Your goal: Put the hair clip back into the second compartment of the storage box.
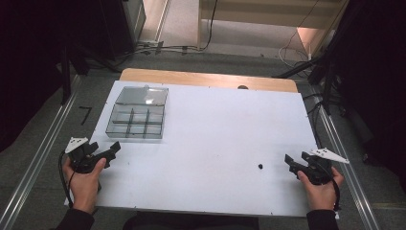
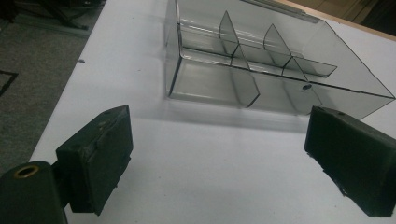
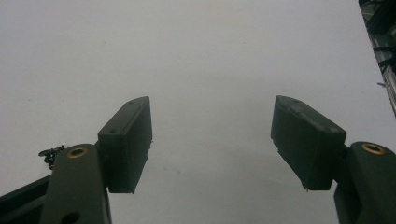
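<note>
A smoky clear plastic organiser box (image 1: 138, 115) with inner dividers sits on the white table (image 1: 215, 124) at the far left, its lid raised at the back. My left gripper (image 1: 113, 152) rests near the table's front left corner, just in front of the box, jaws open and empty. In the left gripper view the box (image 2: 261, 65) lies a short way ahead of the open gripper (image 2: 219, 126). My right gripper (image 1: 290, 165) sits near the front right edge, open with nothing between its jaws (image 3: 212, 109). A small black object (image 1: 260, 166) lies on the table just left of it, also seen in the right gripper view (image 3: 50, 154).
A bare wooden strip (image 1: 206, 79) runs along the table's far edge. Metal rails (image 1: 43, 143) flank the table on both sides. Cables and dark stands crowd the floor beyond the far edge.
</note>
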Available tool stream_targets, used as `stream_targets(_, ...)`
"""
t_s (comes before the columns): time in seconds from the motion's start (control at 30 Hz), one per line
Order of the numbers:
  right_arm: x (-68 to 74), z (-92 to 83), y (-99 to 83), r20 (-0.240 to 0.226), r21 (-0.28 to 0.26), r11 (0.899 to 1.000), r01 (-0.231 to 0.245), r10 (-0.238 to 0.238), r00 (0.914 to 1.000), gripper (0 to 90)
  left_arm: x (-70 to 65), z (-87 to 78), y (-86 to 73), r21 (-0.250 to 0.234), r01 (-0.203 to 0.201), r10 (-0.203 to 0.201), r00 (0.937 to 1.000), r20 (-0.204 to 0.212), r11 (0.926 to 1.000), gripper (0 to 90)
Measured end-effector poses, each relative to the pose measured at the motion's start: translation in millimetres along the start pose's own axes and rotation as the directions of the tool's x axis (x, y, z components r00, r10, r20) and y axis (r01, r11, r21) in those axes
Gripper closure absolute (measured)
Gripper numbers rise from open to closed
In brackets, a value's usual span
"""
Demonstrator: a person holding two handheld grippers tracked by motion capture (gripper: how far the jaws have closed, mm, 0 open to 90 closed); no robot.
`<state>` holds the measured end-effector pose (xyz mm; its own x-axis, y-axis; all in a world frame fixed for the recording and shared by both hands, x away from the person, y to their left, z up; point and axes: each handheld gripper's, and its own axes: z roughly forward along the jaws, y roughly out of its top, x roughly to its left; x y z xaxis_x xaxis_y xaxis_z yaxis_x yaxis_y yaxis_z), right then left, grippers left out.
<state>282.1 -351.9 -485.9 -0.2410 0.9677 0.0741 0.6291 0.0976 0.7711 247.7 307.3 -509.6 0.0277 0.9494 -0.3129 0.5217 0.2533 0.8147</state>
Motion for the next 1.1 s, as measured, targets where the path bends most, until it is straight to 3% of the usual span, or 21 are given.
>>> stream_targets(1.1, 15.6, 4.0, -0.8, -0.059, 0.020, 0.999, 0.027, -0.025, 0.9979, 28.2, -4.0, 0.5, -0.7, 0.014, -0.007, 0.007, 0.9997, 0.024, 0.9999, 8.6)
